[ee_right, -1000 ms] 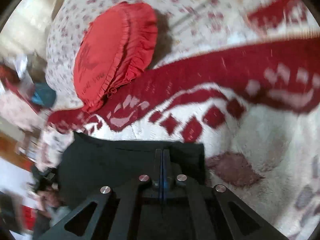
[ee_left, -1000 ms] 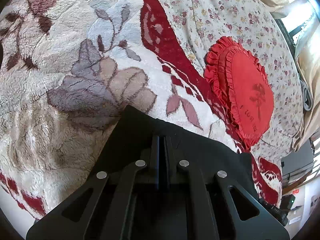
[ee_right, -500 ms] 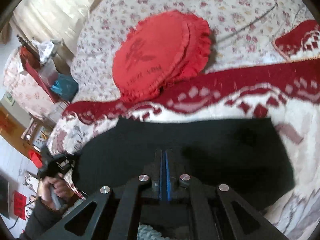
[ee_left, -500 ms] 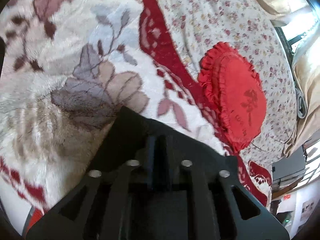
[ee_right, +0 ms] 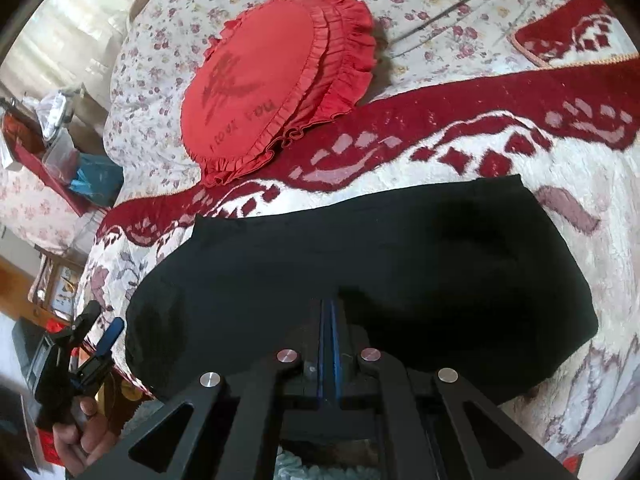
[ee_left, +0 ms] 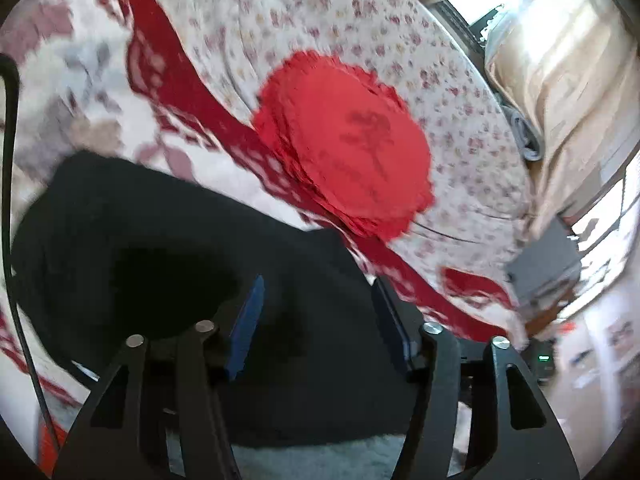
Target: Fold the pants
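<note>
The black pants [ee_right: 360, 256] lie folded into a flat rectangle on the fleece blanket [ee_right: 560, 168]; they also show in the left wrist view [ee_left: 160, 248]. My left gripper [ee_left: 316, 320] is open, its blue-padded fingers [ee_left: 244, 324] spread just above the pants' near edge, holding nothing. It also shows at the lower left of the right wrist view [ee_right: 94, 344], off the pants' left end. My right gripper [ee_right: 329, 308] has its fingers pressed together over the pants' near edge; whether cloth sits between them is hidden.
A red ruffled heart cushion [ee_right: 276, 76] lies on the floral sheet [ee_right: 420, 12] beyond the pants; it also shows in the left wrist view [ee_left: 352, 148]. Curtains [ee_left: 560, 60] hang at the right. A cluttered red box [ee_right: 44, 148] sits at the bed's left.
My left gripper has opened and let go of the pants, then drawn back. The pants have been laid down flat on the blanket. My right gripper stays shut and has pulled back.
</note>
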Action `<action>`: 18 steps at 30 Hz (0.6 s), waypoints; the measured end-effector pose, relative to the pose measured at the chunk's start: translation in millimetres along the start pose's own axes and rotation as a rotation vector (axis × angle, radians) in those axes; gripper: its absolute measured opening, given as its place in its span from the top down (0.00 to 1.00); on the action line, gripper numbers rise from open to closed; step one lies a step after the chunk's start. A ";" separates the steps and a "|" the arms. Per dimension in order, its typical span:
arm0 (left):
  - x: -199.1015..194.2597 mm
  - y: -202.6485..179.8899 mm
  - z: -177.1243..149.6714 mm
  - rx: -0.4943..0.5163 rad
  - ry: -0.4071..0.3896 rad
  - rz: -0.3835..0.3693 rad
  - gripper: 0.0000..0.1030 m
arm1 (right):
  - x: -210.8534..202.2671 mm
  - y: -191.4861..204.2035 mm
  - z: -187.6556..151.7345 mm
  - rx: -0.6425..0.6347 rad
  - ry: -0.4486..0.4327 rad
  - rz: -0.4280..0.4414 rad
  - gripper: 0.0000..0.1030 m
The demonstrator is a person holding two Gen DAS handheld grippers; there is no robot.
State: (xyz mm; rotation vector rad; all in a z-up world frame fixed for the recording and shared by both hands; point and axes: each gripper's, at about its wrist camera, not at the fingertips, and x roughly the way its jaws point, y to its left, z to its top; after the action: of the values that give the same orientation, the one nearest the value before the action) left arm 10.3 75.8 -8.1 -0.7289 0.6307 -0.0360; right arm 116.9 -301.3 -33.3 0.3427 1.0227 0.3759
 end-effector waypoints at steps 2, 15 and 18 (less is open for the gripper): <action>1.1 -0.3 -1.2 0.010 0.006 0.012 0.43 | -0.7 -5.5 -0.1 0.029 -0.005 0.014 0.98; 8.5 -2.5 -7.1 0.021 0.023 0.042 0.43 | -7.2 -20.6 -0.9 0.102 -0.019 0.054 0.95; 9.2 -2.9 -7.1 0.022 0.026 0.040 0.43 | -8.5 -24.1 -0.9 0.118 -0.020 0.065 0.94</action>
State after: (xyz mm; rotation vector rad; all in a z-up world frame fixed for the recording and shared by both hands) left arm 14.4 67.0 -15.1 -0.6948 0.6688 -0.0152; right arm 115.5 -326.3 -38.0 0.4858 1.0181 0.3702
